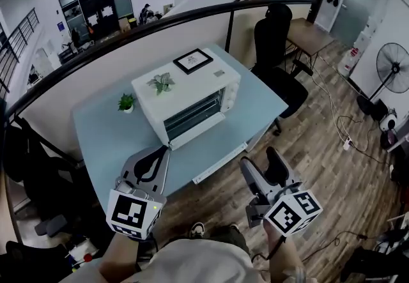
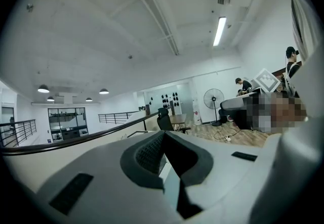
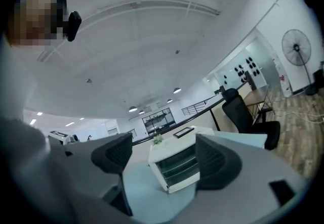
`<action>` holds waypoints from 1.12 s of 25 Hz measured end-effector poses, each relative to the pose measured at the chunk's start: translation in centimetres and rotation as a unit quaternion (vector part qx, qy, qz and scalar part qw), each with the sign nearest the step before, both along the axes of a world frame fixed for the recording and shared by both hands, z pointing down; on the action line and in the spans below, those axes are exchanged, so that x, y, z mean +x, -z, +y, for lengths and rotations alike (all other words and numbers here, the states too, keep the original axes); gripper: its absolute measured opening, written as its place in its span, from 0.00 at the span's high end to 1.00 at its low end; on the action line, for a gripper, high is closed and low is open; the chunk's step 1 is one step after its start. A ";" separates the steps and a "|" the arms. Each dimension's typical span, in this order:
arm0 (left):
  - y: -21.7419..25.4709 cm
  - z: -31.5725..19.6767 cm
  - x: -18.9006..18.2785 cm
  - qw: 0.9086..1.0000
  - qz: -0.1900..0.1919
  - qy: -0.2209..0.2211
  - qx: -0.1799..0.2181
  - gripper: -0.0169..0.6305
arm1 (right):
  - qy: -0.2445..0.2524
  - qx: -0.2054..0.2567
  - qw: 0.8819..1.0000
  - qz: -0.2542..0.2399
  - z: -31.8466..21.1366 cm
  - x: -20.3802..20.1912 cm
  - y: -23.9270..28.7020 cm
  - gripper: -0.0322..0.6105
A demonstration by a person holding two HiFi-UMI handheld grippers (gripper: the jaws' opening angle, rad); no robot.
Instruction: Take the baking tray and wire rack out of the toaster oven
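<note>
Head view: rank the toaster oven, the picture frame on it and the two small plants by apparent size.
1. Toaster oven
2. Picture frame
3. Plant on the oven and potted plant on the table: too alike to rank.

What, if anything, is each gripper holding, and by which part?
Nothing is held. The left gripper is shut and empty; the right gripper is open with nothing between its jaws. The toaster oven sits closed, untouched.

We see the white toaster oven (image 1: 188, 99) upright mid-counter (image 1: 108, 138), its glass door shut toward the near edge, shelves faint inside.
</note>
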State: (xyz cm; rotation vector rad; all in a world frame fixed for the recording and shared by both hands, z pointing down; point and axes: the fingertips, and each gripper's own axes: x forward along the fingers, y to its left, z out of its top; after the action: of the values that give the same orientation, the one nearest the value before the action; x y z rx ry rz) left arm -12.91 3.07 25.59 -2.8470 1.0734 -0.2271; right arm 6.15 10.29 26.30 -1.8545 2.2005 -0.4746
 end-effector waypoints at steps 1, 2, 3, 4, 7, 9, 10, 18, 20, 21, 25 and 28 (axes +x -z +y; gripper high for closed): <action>-0.2 -0.6 0.0 1.000 -0.001 0.005 0.000 0.97 | 0.004 -0.002 1.000 -0.001 -0.7 0.1 -0.2 0.35; -0.3 -1.2 0.0 1.000 -0.002 0.009 0.001 0.97 | 0.007 -0.003 1.000 -0.001 -1.3 0.3 -0.4 0.35; -0.5 -1.8 0.1 1.000 -0.004 0.014 0.002 0.97 | 0.010 -0.003 1.000 -0.002 -2.0 0.6 -0.5 0.35; -0.6 -2.3 0.2 1.000 -0.006 0.019 0.003 0.97 | 0.014 -0.004 1.000 -0.003 -2.6 0.9 -0.7 0.35; -0.8 -3.6 0.8 0.999 -0.004 0.042 0.003 0.97 | 0.033 -0.008 0.999 -0.008 -4.6 2.1 -1.4 0.35; -0.9 -4.7 1.5 0.998 -0.004 0.057 0.003 0.97 | 0.048 -0.013 0.999 -0.011 -6.1 3.0 -1.9 0.35; -1.1 -5.3 1.9 0.998 -0.006 0.064 0.003 0.97 | 0.056 -0.016 0.998 -0.013 -6.9 3.5 -2.2 0.35; -1.9 -10.3 5.5 0.987 -0.026 0.160 -0.009 0.97 | 0.158 -0.048 0.986 -0.026 -15.1 7.4 -4.2 0.35; -1.6 -11.5 6.6 0.983 -0.031 0.183 -0.007 0.97 | 0.184 -0.053 0.981 -0.026 -17.4 8.4 -4.4 0.35; -1.6 -11.9 7.0 0.980 -0.033 0.195 -0.007 0.97 | 0.199 -0.056 0.978 -0.026 -18.4 8.7 -4.5 0.35; -1.8 -13.0 7.7 0.966 -0.039 0.254 -0.014 0.97 | 0.256 -0.068 0.964 -0.022 -21.6 9.3 -5.1 0.35; -2.0 -13.1 7.3 0.952 -0.038 0.303 -0.023 0.97 | 0.298 -0.077 0.951 -0.020 -23.2 9.3 -5.7 0.35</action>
State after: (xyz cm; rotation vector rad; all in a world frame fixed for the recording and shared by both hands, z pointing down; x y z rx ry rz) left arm -5.58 -10.01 27.63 -2.4282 1.9111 -0.3987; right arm 15.48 -12.93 31.96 -1.1839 2.7436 -0.7964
